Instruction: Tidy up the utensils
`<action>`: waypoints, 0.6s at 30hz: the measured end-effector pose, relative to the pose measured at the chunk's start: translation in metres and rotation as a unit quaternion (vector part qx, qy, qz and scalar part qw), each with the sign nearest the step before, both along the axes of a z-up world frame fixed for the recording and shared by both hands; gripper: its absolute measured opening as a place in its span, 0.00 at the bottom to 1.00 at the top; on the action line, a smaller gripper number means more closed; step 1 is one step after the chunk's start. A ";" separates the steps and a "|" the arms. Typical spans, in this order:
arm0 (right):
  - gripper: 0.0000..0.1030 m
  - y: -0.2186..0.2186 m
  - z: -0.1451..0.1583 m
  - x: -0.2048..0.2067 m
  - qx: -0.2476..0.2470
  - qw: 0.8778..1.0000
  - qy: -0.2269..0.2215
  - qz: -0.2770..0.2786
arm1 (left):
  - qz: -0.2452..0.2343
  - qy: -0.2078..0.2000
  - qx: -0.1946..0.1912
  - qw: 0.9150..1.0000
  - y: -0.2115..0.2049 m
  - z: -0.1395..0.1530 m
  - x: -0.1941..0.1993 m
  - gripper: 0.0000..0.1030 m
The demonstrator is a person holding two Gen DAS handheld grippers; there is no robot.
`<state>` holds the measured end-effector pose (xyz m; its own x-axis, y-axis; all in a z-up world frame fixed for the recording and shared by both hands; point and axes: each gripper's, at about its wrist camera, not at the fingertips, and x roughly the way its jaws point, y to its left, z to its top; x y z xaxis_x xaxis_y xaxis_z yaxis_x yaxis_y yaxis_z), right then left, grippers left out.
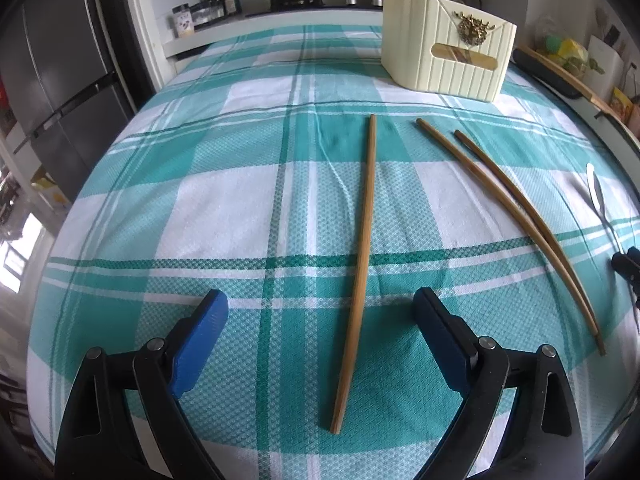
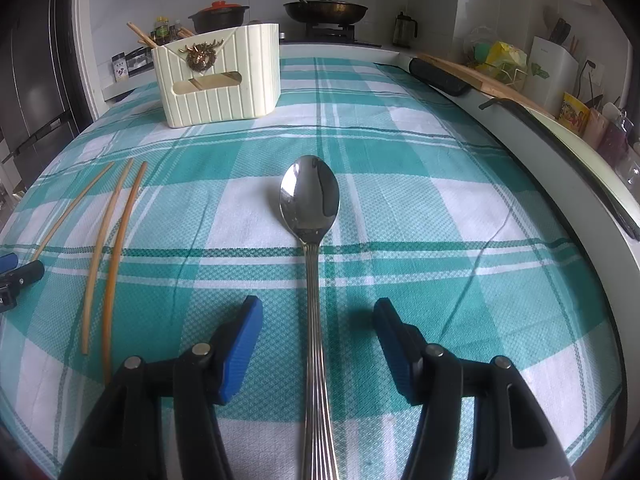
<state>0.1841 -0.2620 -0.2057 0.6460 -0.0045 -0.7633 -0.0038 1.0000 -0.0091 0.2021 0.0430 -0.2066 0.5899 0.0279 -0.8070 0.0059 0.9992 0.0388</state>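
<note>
A single wooden chopstick lies on the checked cloth between the open jaws of my left gripper. Two more chopsticks lie to its right; all three show in the right wrist view. A steel spoon lies bowl away, its handle between the open jaws of my right gripper. The spoon's edge shows in the left wrist view. A cream utensil holder stands at the far side with chopsticks in it; it also shows in the right wrist view.
The table carries a teal and white checked cloth. A stove with pots is behind it. A fridge stands at left. A cluttered counter runs along the right. The left gripper's tip shows at the left edge.
</note>
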 end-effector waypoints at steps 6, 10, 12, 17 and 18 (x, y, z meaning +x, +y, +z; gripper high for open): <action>0.58 0.000 0.000 0.000 0.000 1.000 0.000 0.000 | 0.000 0.004 -0.008 1.000 0.002 -0.001 0.001 0.93; 0.58 0.000 0.000 0.000 0.003 1.000 0.001 0.001 | -0.001 0.006 -0.011 1.000 0.002 -0.001 0.002 0.94; 0.58 -0.001 0.000 0.000 0.003 1.000 0.003 0.003 | -0.006 0.009 -0.017 1.000 0.004 -0.001 0.003 0.94; 0.62 -0.006 0.002 0.008 0.017 0.999 0.030 0.033 | -0.029 0.008 -0.037 0.999 0.013 0.015 0.005 0.86; 0.64 -0.008 0.002 0.009 0.024 0.998 0.036 0.042 | -0.033 0.002 -0.038 0.999 0.015 0.022 0.007 0.86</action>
